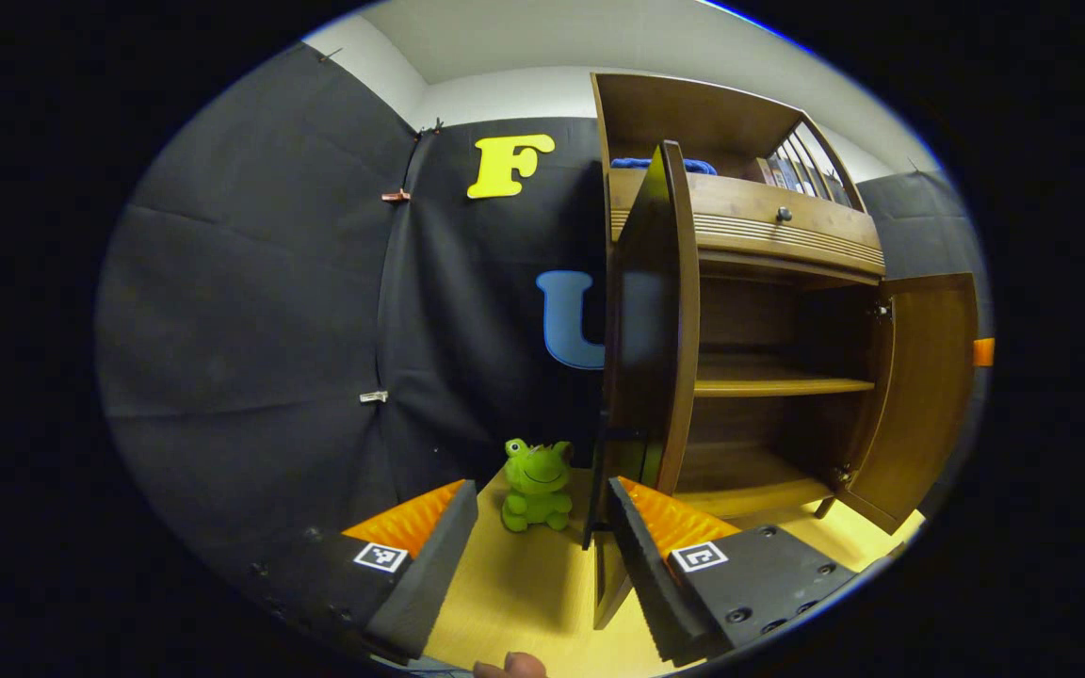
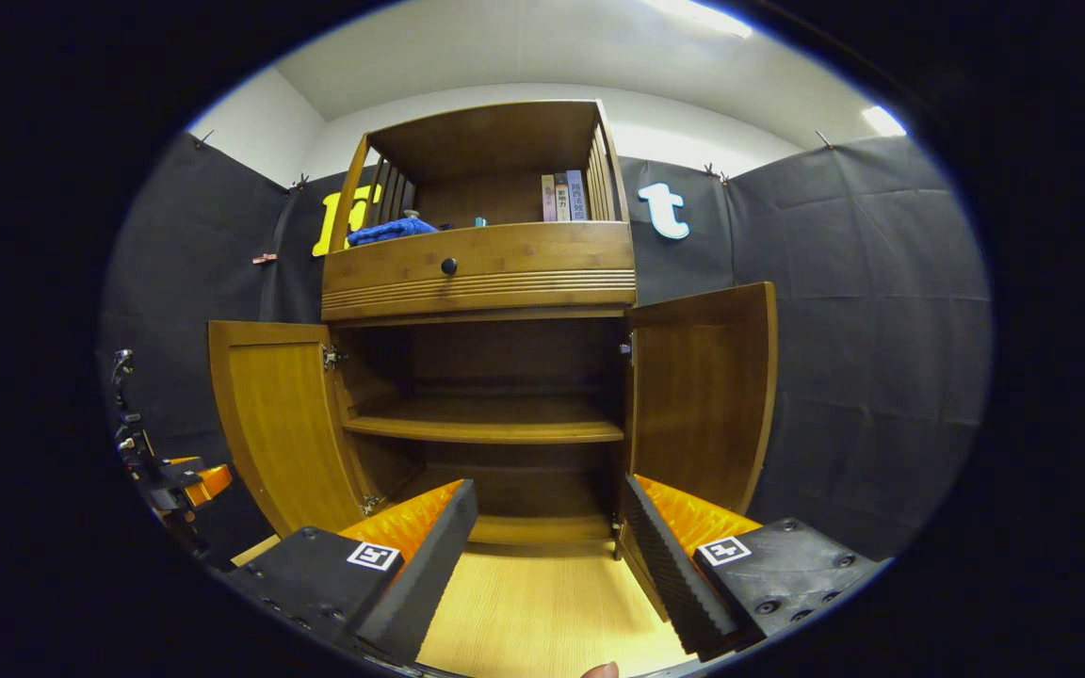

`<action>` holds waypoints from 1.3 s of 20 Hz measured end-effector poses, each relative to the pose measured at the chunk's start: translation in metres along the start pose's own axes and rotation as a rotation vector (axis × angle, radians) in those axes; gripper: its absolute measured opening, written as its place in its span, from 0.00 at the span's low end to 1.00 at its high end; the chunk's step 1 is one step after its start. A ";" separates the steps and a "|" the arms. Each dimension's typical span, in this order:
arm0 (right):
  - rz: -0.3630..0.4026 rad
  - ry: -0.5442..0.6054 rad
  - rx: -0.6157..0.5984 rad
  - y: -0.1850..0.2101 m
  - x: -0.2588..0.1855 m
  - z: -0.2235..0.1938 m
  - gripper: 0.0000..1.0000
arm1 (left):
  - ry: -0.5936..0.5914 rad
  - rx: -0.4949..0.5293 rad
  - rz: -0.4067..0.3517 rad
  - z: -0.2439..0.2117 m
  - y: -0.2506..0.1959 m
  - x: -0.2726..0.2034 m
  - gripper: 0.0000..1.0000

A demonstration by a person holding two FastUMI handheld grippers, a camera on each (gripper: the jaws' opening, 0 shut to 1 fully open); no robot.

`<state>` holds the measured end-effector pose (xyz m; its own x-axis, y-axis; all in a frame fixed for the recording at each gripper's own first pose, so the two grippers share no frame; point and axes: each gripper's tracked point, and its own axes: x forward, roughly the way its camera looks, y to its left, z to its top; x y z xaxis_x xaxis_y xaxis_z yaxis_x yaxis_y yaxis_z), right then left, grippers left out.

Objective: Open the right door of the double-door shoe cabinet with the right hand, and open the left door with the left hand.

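Your left gripper (image 1: 542,527) and right gripper (image 2: 547,532) are both released, grasping nothing; the shoe cabinet (image 2: 481,264) has left door (image 2: 279,424) and right door (image 2: 703,395) swung wide, its shelves seemingly bare.

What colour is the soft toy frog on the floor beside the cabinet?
Green; the frog shows best in the left gripper view.

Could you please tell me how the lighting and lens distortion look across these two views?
Right gripper view: ceiling lights glare at the upper right, the cabinet interior stays dim, and its right door bows with the fisheye. Left gripper view: the left door curves strongly, the booth wall is dark, and the frog toy and floor are sharp and well lit.
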<state>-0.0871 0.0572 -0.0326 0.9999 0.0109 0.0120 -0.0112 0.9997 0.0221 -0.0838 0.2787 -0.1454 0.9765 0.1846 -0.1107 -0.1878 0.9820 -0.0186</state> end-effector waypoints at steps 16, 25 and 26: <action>0.044 -0.038 0.019 0.006 0.001 0.012 1.00 | -0.012 0.020 -0.151 0.036 -0.112 -0.039 0.93; 0.029 -0.054 0.009 0.002 -0.002 0.015 1.00 | -0.042 -0.016 -0.197 0.056 -0.165 -0.043 0.94; 0.027 -0.056 0.009 0.002 -0.002 0.015 0.99 | -0.047 -0.020 -0.202 0.059 -0.170 -0.044 0.94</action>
<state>-0.0896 0.0587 -0.0174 0.9970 0.0363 0.0682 -0.0384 0.9988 0.0298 -0.0891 0.1059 -0.0791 0.9983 -0.0138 -0.0565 0.0107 0.9984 -0.0555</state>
